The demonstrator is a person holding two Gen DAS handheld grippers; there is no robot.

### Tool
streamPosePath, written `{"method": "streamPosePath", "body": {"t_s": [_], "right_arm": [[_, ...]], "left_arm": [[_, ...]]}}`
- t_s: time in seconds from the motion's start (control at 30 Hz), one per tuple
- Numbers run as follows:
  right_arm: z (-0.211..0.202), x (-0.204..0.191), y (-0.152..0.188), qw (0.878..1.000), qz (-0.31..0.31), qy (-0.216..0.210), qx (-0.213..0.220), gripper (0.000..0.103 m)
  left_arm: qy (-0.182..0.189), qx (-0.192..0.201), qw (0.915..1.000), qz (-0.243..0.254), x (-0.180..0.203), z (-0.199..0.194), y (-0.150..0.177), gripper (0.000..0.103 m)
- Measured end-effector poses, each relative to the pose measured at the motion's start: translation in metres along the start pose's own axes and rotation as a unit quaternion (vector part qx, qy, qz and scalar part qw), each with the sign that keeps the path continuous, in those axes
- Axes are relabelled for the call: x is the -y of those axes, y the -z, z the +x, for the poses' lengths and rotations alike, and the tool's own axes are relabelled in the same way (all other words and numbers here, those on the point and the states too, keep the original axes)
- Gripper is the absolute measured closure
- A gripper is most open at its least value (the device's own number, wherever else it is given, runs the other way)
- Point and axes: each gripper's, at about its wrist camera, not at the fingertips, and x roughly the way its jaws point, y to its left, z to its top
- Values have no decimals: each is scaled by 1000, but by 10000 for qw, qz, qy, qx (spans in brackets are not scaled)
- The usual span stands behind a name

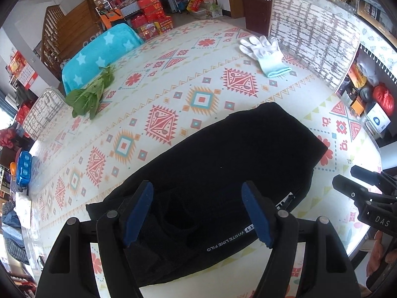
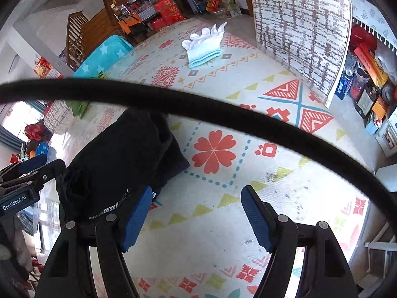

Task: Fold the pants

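left gripper [image 1: 197,211] spread above pants [image 1: 223,164]

Left gripper [image 1: 197,211] hangs with jaws spread wide, blue pads [image 1: 139,213] apart; right gripper [image 2: 196,217] likewise gapes, nothing between its fingers, both side by side, pointing forward

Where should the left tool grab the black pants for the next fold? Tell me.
Probably the near waistband edge of the pants, by the white lettering, coming in low from the near side. The left tool already hangs open over that end, and the edge there lies flat on the table.
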Motion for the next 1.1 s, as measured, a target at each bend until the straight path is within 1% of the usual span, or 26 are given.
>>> {"method": "streamPosePath", "body": {"t_s": [0.03, 0.1, 0.2, 0.23, 0.3, 0.37, 0.43, 0.57, 0.7, 0.87, 0.93, 1.0, 1.1], "right_arm": [[1, 1, 1, 10000, 19, -36, -21, 24], [2, 4, 1, 9999, 61, -126, -34, 24], [5, 5, 1, 9996, 66, -259, -64, 24], [6, 4, 0, 9995, 58, -306, -82, 24], [9, 3, -1, 9990, 80, -427, -118, 24], [14, 1, -4, 9978, 159, -625, -143, 24], [19, 0, -8, 9967, 217, -761, -165, 24], [32, -1, -13, 9920, 415, -1189, -121, 24], [46, 1, -17, 9881, 677, -1370, -179, 24], [54, -11, -22, 9873, 595, -1467, -130, 24], [56, -18, -23, 9875, 506, -1491, -66, 20], [58, -23, -22, 9878, 442, -1496, 7, 14], [60, -31, -19, 9887, 303, -1462, 134, 13]], "left_arm": [[51, -24, 10000, 19, 1, 3, -2, 30], [275, -60, 9996, 62, 2, 9, -10, 30], [874, -118, 9960, 143, 4, 23, -32, 30], [1024, -157, 9945, 140, 4, 28, -38, 30], [1434, -240, 9893, 134, 8, 42, -55, 30], [1756, -264, 9839, 178, 15, 57, -72, 30], [2011, -327, 9787, 244, 24, 68, -84, 30], [2451, -533, 9669, 460, 47, 96, -104, 30], [2424, -672, 9658, 626, 56, 120, -113, 30], [2650, -926, 9578, 612, 60, 138, -118, 30], [2594, -979, 9584, 682, 66, 142, -117, 28], [2544, -1048, 9589, 701, 72, 146, -116, 24], [2394, -1088, 9617, 770, 81, 146, -116, 21]]}}
